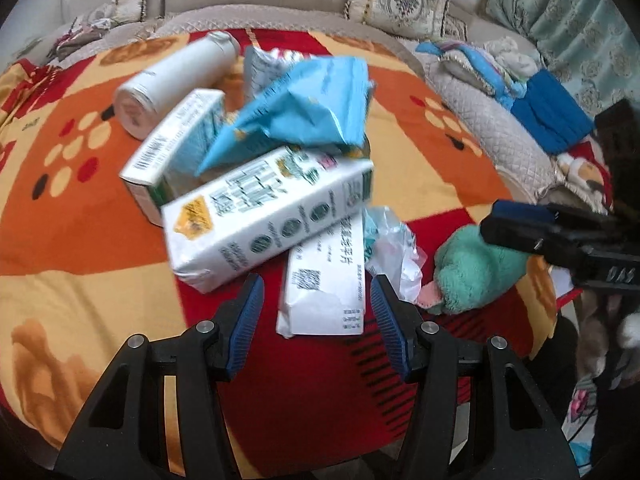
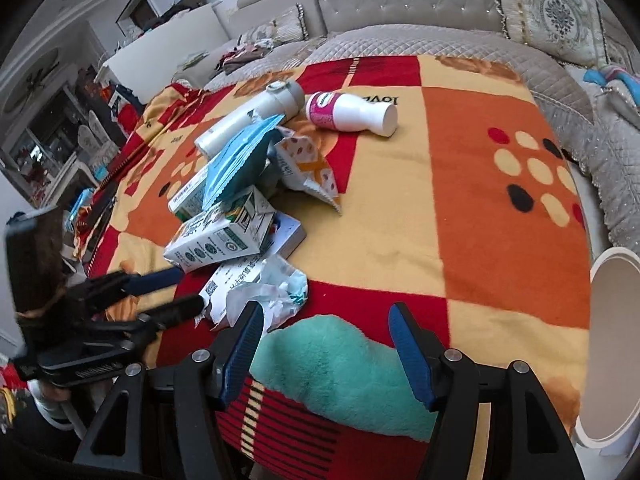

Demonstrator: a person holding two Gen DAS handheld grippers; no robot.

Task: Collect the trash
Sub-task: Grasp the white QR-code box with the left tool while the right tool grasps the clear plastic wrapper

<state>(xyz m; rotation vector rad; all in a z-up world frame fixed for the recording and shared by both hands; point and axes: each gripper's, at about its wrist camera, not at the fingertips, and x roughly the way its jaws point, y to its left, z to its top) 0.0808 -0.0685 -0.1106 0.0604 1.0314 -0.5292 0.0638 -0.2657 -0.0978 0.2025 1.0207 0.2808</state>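
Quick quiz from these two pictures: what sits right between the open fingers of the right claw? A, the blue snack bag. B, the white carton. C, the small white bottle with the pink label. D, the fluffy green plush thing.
D: in the right wrist view the green plush thing lies between the open blue pads of the right claw, while the other three lie farther up the blanket.

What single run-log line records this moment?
left gripper: open, over flat white box | right gripper: open, over teal plush | trash pile: on blanket, uncollected
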